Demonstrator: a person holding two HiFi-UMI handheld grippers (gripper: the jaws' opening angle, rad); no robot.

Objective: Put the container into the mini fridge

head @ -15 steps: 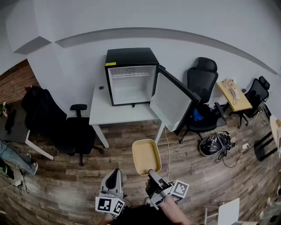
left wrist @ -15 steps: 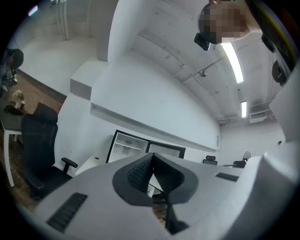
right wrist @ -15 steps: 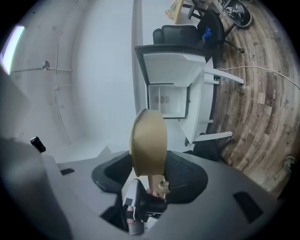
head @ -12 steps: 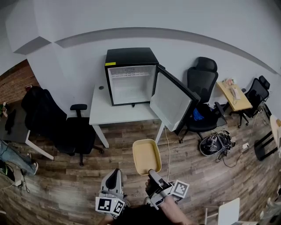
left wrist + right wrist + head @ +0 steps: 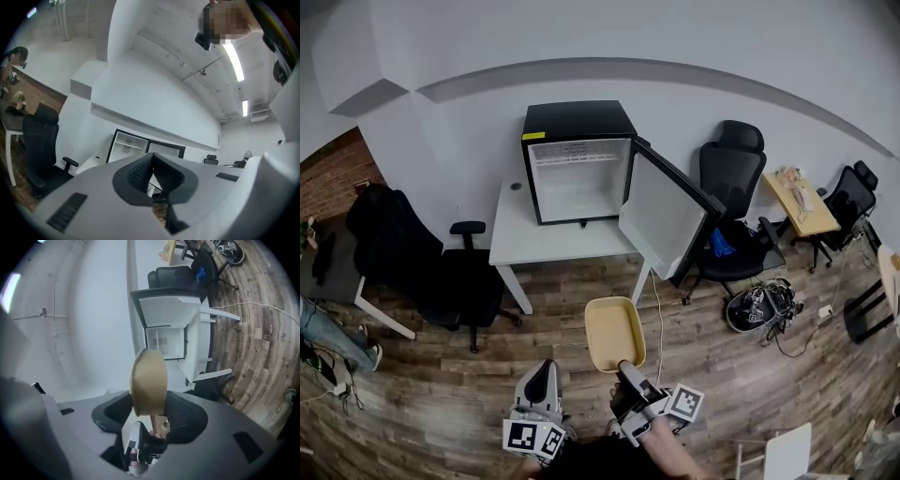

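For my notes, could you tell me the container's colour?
The container is pale tan, clearest in the head view.

Room bright, even white light from ceiling tubes (image 5: pixel 233 58); tubes blown out in left gripper view. Shadows weak, soft under desk (image 5: pixel 546 246). Heavy fisheye bend, walls (image 5: pixel 675 103) curve toward edges; gripper views ringed by black vignette. Head view sharp. Close to lens, container (image 5: pixel 149 380) slightly blurred.
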